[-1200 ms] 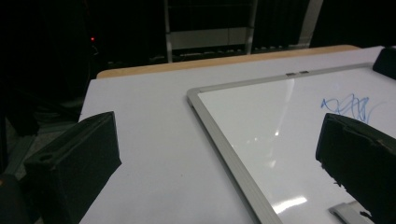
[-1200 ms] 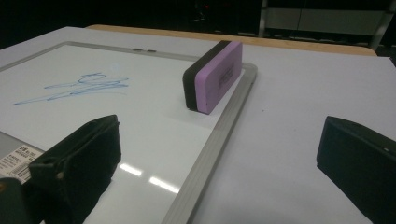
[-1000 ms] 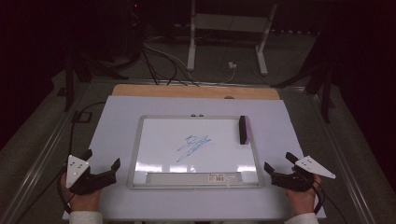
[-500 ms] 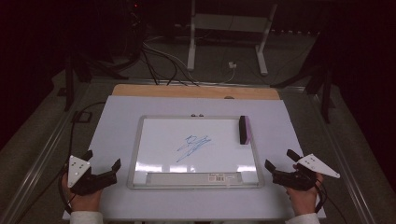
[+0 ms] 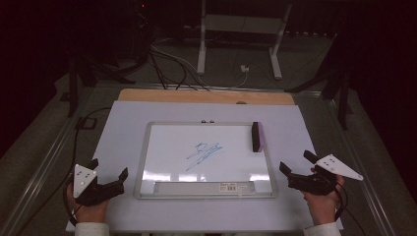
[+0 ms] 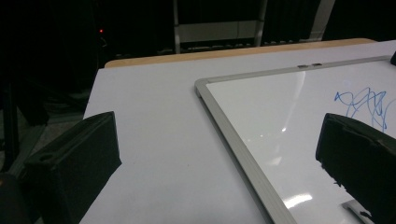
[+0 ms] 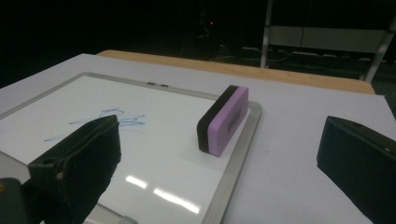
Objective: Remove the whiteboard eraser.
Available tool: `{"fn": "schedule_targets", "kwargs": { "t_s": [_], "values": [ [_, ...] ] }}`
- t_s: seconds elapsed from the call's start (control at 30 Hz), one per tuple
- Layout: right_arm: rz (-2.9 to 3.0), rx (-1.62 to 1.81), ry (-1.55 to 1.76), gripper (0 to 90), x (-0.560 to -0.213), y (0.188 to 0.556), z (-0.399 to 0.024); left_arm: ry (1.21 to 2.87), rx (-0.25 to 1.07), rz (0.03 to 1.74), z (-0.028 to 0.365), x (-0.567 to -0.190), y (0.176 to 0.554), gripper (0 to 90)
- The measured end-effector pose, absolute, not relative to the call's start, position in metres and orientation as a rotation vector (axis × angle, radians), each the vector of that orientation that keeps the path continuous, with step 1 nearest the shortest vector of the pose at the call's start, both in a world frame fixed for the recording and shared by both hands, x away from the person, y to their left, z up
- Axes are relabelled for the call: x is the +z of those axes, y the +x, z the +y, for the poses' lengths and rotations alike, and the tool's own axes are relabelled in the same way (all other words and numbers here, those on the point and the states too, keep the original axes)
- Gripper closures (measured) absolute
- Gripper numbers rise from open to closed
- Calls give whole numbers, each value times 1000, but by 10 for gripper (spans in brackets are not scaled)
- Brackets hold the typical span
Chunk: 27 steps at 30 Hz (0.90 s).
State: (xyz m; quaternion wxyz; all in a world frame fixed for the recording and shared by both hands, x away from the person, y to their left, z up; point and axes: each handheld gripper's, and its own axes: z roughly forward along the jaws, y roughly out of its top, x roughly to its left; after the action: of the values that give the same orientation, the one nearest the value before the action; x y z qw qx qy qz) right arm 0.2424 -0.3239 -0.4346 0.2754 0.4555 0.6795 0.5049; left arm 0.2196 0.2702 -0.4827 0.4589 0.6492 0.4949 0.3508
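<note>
In the high view, a whiteboard with a blue scribble at its middle is seen at the centre of the frame, and a purple-and-black eraser is set on its edge at the board's upper right corner. The left gripper is held at lower left and the right gripper at lower right, both beside the board, with jaws spread wide and nothing between them.

On the table, at its middle: a whiteboard. On the whiteboard, near the right edge toward the far side: an eraser, standing on its long side, possibly overlapping the frame. Left of the eraser, mid-board: a scribble. Left of the board, at the near corner: the left gripper. Right of the board, near side: the right gripper. Behind the table, on the floor: cables and 2 stand legs.
</note>
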Motion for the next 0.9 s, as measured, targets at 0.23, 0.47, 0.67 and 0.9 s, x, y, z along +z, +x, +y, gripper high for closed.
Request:
{"fn": "schedule_targets", "kwargs": {
  "t_s": [0.23,0.47,0.67,0.9],
  "values": [
    [1823,1340,1211,0,-423,250,-322,1603,864,1220,271,-483,220,6],
    [1827,1328,1204,0,-413,262,-319,1603,866,1218,270,-484,220,5],
    [1843,1315,1209,0,-410,273,-314,1604,868,1220,269,-484,220,6],
    [1862,1296,1227,0,-410,286,-310,1611,866,1219,268,-484,220,6]
  ]
}}
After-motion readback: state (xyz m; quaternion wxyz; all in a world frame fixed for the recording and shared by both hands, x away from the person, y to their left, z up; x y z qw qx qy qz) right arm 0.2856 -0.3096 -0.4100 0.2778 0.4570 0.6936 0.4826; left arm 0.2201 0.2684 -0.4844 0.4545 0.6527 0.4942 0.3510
